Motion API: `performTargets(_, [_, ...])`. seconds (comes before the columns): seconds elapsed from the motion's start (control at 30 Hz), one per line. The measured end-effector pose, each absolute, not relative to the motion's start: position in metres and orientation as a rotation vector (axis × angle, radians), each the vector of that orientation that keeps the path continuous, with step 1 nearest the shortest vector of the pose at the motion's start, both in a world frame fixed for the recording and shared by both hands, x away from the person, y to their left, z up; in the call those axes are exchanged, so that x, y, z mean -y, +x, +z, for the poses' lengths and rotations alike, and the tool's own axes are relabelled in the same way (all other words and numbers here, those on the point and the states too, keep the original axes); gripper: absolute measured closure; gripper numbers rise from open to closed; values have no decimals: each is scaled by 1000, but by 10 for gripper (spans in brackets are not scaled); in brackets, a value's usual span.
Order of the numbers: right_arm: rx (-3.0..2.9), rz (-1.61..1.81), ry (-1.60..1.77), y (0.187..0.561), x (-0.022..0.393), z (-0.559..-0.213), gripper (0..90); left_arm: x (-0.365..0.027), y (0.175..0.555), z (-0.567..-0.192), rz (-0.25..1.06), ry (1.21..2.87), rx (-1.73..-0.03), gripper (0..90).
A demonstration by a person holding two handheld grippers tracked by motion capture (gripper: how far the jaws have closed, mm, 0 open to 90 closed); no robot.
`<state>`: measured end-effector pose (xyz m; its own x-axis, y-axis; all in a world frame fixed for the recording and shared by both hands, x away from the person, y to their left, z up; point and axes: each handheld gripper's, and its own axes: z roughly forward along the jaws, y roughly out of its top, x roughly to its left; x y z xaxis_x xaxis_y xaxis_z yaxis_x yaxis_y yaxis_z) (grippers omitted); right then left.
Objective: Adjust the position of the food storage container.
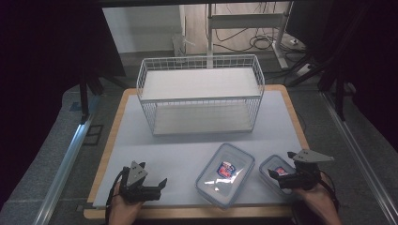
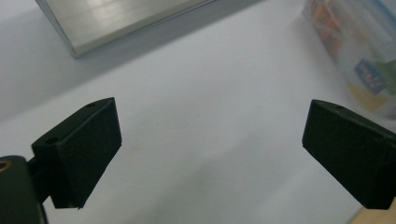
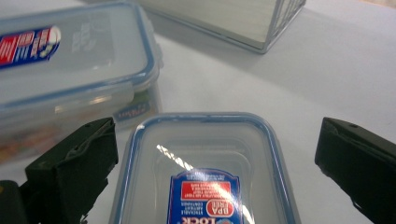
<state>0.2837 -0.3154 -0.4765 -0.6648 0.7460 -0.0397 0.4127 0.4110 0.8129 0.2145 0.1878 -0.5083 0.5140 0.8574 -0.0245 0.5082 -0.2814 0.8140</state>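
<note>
With the wire basket (image 1: 201, 93) as the landmark, the left gripper (image 1: 159, 185) hovered over bare white table (image 1: 155, 150) well in front of the basket's left corner, its jaws released and spread wide with nothing between them. The large lidded container (image 1: 225, 174) lay in front of the basket's right half, turned at an angle. Further right, in front of the basket's right corner and just beside the large container, sat the small lidded container (image 1: 279, 169), and the right gripper (image 1: 274, 174) hung directly over it, jaws also spread wide and not yet pressing on it.

The step in hand looked like the approach to pick up the small container. The next move probably called for lowering the right gripper so the jaws straddled the lid's long sides, then closing squarely, since the smooth plastic could slip.

The right gripper view showed the small container (image 3: 205, 172) lying between the jaws with a gap on either side, which the high view could not settle. The left gripper view confirmed empty jaws, with the large container (image 2: 359, 51) blurred at its right edge. The high view gave the basket's two shelves and the overall layout.
</note>
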Motion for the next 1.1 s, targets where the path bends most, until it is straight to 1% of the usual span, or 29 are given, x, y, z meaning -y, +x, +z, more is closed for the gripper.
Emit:
performTargets(0.1, [-2298, 1136, 960, 282, 316, -475, 0, -189, 215, -509, 531, 1939, -1127, 47])
performTargets(0.23, [-2315, 1151, 969, 283, 316, -477, 0, -189, 215, -511, 576, 1924, -1115, 38])
performTargets(0.47, [-2346, 1130, 964, 286, 314, -482, 0, -190, 216, -513, 598, 1909, -1059, 24])
performTargets(0.63, [-2335, 1149, 959, 285, 314, -481, 39, -189, 213, -509, 608, 1909, -1051, 28])
performTargets(0.97, [-2331, 1174, 957, 285, 314, -479, 112, -183, 214, -512, 610, 1970, -1041, 46])
performTargets(1.1, [-2334, 1202, 944, 282, 310, -475, 165, -183, 214, -512, 608, 1974, -1041, 48])
